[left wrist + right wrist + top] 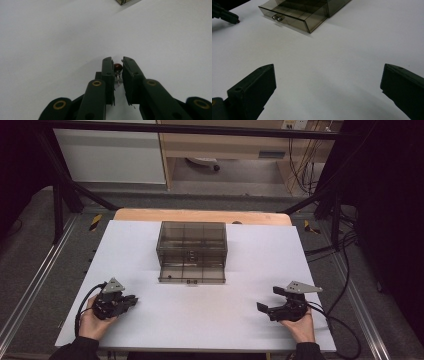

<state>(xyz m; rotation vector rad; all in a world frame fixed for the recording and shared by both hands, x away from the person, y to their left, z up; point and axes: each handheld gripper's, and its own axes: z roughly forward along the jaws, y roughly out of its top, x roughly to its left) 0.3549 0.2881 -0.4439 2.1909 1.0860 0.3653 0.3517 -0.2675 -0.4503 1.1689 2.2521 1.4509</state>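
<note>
Between the left gripper's (118, 65) closed jaws, a small red-headed pin (118, 67).

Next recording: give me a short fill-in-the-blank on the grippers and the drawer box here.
1. The left hand-held gripper is shut on a small ____ bead.
2. The right hand-held gripper has its jaws ____.
3. The bottom drawer of the smoky clear drawer box is pulled ____.
4. Everything rests on a ____ tabletop.

Missing words: red; open; out; white
</note>
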